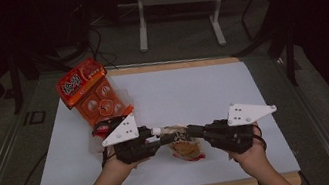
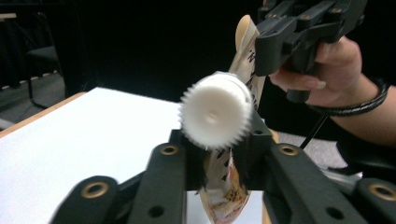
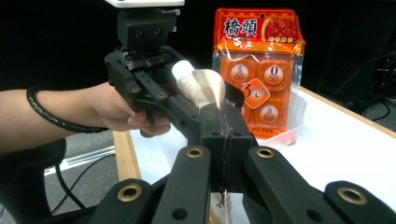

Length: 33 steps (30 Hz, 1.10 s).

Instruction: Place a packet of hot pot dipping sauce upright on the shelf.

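Here, the scene is set out line by line.
Pouch: a small spouted pouch (image 1: pixel 185 146) is held up above the white worktop (image 1: pixel 193 93), between both tools.
Cap: its white ribbed cap (image 2: pixel 215 110) is gripped, it seems, by the left hand-held gripper (image 1: pixel 159 135), whose jaws are closed narrowly around it.
Right hand-held gripper (image 1: pixel 193 131): its jaws are clamped flat on the pouch's edge.
Orange packet (image 1: pixel 92 92): it is stood at the worktop's far left, well apart from the pouch.
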Motion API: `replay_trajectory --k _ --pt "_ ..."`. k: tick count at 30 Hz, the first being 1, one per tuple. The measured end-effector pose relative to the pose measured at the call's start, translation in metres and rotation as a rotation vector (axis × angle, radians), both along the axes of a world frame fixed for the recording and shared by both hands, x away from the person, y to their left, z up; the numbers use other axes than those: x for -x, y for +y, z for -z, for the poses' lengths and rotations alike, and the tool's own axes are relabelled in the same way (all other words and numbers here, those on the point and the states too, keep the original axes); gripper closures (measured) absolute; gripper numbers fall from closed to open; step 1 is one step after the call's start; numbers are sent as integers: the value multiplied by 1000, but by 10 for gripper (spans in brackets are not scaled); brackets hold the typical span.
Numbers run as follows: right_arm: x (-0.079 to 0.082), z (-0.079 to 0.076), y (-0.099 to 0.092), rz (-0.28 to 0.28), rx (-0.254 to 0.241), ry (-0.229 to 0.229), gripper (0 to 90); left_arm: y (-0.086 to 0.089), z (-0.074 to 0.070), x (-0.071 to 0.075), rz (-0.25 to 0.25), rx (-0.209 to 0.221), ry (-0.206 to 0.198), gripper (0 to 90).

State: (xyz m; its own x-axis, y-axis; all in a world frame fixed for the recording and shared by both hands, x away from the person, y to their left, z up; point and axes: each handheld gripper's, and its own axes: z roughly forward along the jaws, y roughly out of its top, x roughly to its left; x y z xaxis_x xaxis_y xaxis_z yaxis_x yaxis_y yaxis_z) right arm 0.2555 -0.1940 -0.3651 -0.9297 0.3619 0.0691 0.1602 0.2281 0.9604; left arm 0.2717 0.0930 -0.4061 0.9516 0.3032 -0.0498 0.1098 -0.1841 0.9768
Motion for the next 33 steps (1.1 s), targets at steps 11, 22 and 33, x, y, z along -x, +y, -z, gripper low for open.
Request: replay_trajectory --k 11,22,33 --pt "-4 3 -2 5 -14 22 888 3 -6 -2 36 -22 -11 888" --pt "-2 -5 -2 30 -8 -15 811 8 -19 0 18 -57 -39 894" --pt "-4 -7 -13 103 -47 -52 413 28 -29 -1 -30 -46 -56 895"
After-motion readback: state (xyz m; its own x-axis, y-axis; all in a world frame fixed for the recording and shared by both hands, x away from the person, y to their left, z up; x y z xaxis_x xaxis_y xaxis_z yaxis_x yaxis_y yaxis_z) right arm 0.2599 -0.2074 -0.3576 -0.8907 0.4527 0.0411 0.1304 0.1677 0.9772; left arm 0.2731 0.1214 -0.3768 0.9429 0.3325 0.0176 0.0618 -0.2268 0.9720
